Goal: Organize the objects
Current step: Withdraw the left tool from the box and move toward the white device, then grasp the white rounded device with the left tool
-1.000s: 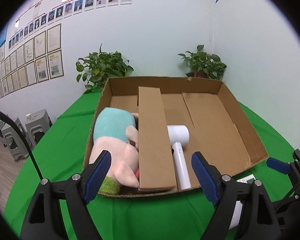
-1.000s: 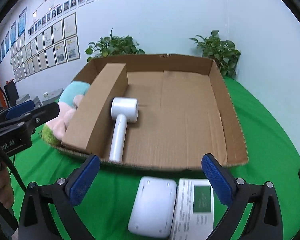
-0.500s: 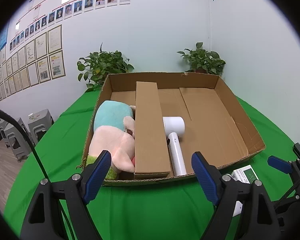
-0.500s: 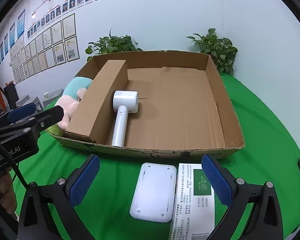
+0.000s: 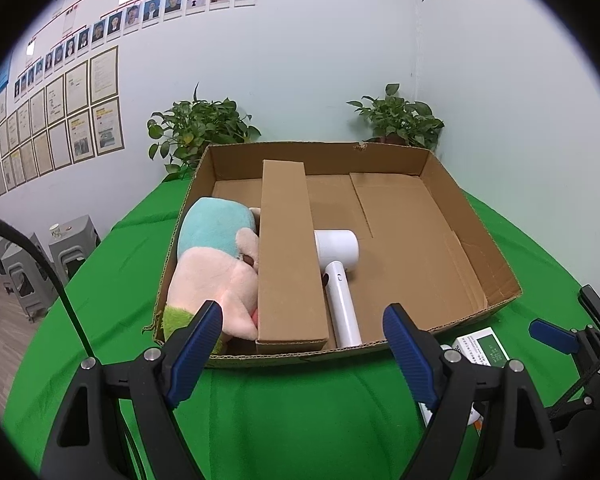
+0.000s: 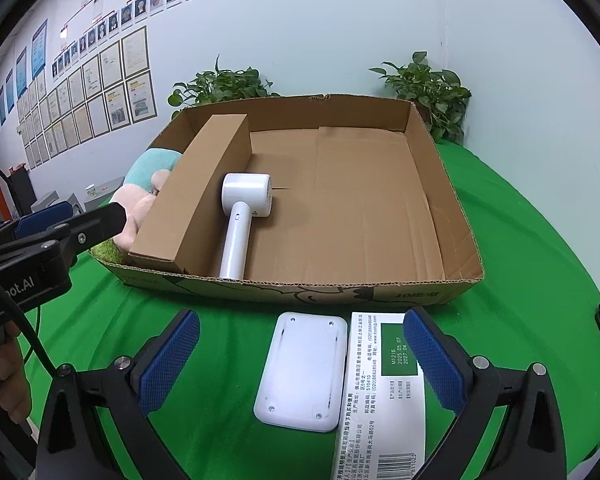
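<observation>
**Both grippers empty before the box**

While the left gripper and right gripper both gape wide, holding nothing, the hair dryer lies inside the cardboard box beside a plush toy; a white device and printed carton lie touching outside it.

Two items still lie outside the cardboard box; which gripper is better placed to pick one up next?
Probably the right gripper: open, with the white device and printed carton between its fingers. The left gripper faces the cardboard box.

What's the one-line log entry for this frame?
left tool: open, empty | right tool: open, above flat white plastic device | white-and-green paper carton: beside device | white hair dryer: in brown cardboard tray
</observation>
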Demonstrator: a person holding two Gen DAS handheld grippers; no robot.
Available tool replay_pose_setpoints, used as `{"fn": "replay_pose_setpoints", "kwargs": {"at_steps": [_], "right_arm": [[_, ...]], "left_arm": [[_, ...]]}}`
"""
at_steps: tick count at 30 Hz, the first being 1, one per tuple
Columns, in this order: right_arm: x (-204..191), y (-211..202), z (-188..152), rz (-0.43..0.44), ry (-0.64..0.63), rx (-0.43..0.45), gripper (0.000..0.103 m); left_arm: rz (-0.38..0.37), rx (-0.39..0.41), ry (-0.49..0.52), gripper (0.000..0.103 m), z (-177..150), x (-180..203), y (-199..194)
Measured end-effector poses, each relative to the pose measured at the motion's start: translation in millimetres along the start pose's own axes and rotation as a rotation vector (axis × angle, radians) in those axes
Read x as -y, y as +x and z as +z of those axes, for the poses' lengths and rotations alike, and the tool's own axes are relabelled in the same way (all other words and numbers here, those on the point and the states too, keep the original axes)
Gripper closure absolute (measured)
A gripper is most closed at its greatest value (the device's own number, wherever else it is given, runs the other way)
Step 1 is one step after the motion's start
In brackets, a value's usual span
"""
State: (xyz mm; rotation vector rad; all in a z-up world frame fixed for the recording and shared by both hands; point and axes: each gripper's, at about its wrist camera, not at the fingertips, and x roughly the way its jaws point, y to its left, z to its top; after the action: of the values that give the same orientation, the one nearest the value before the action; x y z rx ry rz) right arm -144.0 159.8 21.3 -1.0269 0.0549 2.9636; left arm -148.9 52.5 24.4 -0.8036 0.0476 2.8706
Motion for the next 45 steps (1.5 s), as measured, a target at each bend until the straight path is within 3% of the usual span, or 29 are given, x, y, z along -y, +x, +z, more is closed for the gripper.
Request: {"fn": "replay_pose_setpoints", "kwargs": {"at_steps": [6, 11, 14, 19, 28, 30, 34, 38, 41, 45], "right_arm": [[4.1, 0.0, -2.1, 0.010, 0.010, -0.006, 0.001], [8.3, -5.2, -13.1, 0.091, -0.001, -0.006, 0.000], [12.4, 0.7, -36.8, 0.190, -0.010, -0.075, 0.001], [17.1, 23.4, -53.3, 0.228, 0.034, -0.172, 0.001], [-9.3, 45.7, -44.2, 0.192, -0.078, -0.195, 0.008], [-12.7, 47.3, -44.8, 0.208, -0.094, -0.209, 0.017], [-19.3, 48.0, -51.6, 0.229, -0.120, -0.226, 0.015], [-17.1, 57.4, -51.0, 0.140, -0.134, -0.233, 0.013], [-5.3, 67.1, -49.2, 0.052, -0.120, -0.252, 0.005], [-4.1, 75.0, -43.7, 0.072, -0.108, -0.267, 0.004]], "left_arm": [[-0.005, -0.017, -0.006, 0.021, -4.3, 0.4, 0.8], [-0.026, -0.061, 0.004, 0.021, -25.5, -3.7, 2.6], [-0.105, -0.128, -0.007, 0.021, -44.6, -6.6, 9.2], [-0.264, -0.249, -0.085, 0.021, -64.5, -7.7, 32.0], [-0.384, -0.299, -0.151, 0.023, -66.5, -3.3, 54.2], [-0.394, -0.303, -0.154, 0.023, -65.5, -5.0, 56.0], [-0.402, -0.301, -0.127, 0.023, -65.5, -2.5, 54.4], [-0.415, -0.315, -0.131, 0.023, -64.7, -1.1, 59.0], [-0.420, -0.322, -0.127, 0.023, -64.9, 0.9, 61.5], [-0.443, -0.327, -0.138, 0.023, -64.9, 1.6, 65.9]]}}
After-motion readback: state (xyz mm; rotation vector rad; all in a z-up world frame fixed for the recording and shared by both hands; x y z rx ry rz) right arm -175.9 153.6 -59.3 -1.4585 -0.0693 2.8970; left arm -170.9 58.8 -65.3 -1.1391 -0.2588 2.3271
